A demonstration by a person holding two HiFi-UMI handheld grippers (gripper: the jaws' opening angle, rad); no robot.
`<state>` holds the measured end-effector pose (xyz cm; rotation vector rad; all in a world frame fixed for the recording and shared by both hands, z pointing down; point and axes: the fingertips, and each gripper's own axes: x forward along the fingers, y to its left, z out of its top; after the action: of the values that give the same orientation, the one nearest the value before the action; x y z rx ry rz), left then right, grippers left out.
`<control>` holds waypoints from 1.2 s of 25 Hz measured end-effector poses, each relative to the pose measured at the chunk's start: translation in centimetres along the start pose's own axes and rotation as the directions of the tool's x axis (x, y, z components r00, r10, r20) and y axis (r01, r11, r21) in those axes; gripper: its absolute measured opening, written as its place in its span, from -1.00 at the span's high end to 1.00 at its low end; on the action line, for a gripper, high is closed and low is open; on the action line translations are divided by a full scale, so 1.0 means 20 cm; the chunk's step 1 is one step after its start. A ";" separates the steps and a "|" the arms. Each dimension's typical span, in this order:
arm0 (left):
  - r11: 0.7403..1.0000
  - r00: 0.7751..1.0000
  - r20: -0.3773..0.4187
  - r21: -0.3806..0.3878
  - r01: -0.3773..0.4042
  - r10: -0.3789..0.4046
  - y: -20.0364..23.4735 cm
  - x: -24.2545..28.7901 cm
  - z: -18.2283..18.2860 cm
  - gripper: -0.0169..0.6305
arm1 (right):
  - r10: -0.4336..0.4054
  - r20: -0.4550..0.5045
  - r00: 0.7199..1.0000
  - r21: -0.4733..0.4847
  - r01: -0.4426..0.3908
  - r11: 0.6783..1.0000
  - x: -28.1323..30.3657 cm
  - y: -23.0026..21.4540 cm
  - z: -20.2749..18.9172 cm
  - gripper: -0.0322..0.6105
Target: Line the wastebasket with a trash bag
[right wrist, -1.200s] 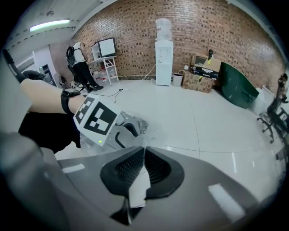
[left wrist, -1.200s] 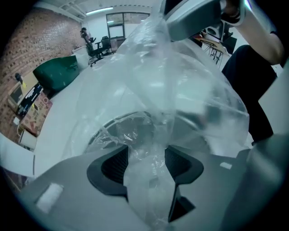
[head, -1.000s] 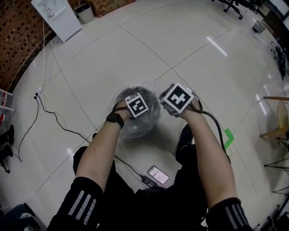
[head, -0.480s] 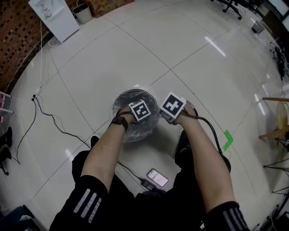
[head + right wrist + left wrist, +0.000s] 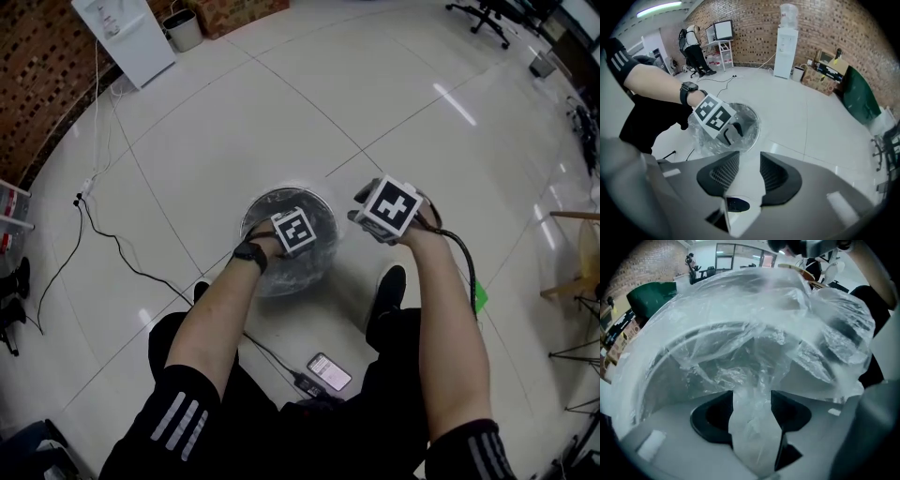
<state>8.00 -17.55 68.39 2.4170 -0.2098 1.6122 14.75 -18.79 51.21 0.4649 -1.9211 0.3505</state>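
Note:
A round wastebasket (image 5: 265, 199) stands on the floor between the person's feet, with a clear trash bag (image 5: 317, 264) draped in and over it. My left gripper (image 5: 292, 232) hangs over the basket's mouth, pointing steeply down. In the left gripper view it (image 5: 752, 401) is shut on a bunched strip of the bag (image 5: 754, 348), which spreads over the rim ahead. My right gripper (image 5: 388, 208) is off to the basket's right, apart from it. Its jaws (image 5: 750, 171) have just been opening and hold nothing; the basket (image 5: 746, 127) shows beyond them.
A phone (image 5: 328, 372) and a black cable (image 5: 122, 253) lie on the tiled floor near the person's legs. A white water dispenser (image 5: 127, 33) and a small bin (image 5: 183, 28) stand by the brick wall. A green tape mark (image 5: 480, 295) and a wooden chair (image 5: 572, 272) are at right.
The right gripper has let go of the bag and moved right, away from the basket. The left gripper has sunk into the basket's mouth with the bag, which now sits lower round it.

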 end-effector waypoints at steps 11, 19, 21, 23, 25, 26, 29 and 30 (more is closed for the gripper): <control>0.991 0.996 0.079 0.122 -0.055 0.045 -0.12 -0.32 0.19 0.18 | 0.033 0.087 0.996 -0.092 -0.025 0.995 0.08 0.07 0.18 0.44; 0.994 0.995 0.098 0.113 0.001 -0.012 -0.12 -0.70 0.11 0.20 | 0.051 0.007 0.999 0.074 -0.052 0.996 0.26 -0.02 -0.04 0.71; 0.998 0.982 0.189 0.066 -0.011 -0.001 -0.03 -0.87 0.13 0.25 | 0.048 -0.004 0.999 0.105 -0.047 0.993 0.27 -0.03 -0.08 0.73; 0.995 0.969 0.226 -0.028 -0.093 0.097 0.16 -1.00 0.05 0.39 | 0.037 -0.002 0.999 0.111 -0.036 0.993 0.29 -0.06 -0.10 0.73; 0.977 0.960 0.209 -0.145 -0.157 0.185 0.35 -1.05 -0.11 0.45 | 0.031 0.010 0.999 0.105 -0.032 0.994 0.33 -0.09 -0.12 0.73; 0.966 0.960 0.196 -0.201 -0.161 0.200 0.41 -1.05 -0.19 0.45 | 0.031 0.007 0.999 0.115 -0.032 0.993 0.35 -0.10 -0.15 0.73; 0.933 0.967 0.202 -0.353 -0.076 0.155 0.49 -0.95 -0.40 0.45 | 0.039 -0.007 0.999 0.181 -0.037 0.983 0.40 -0.13 -0.22 0.73; 0.915 0.966 0.222 -0.402 -0.035 0.134 0.50 -0.91 -0.45 0.45 | 0.033 0.001 0.999 0.196 -0.032 0.980 0.42 -0.15 -0.23 0.73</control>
<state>-9.41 -24.87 56.04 2.2995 -0.6288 1.1543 16.97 -20.76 60.77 0.5622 -1.9021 0.5653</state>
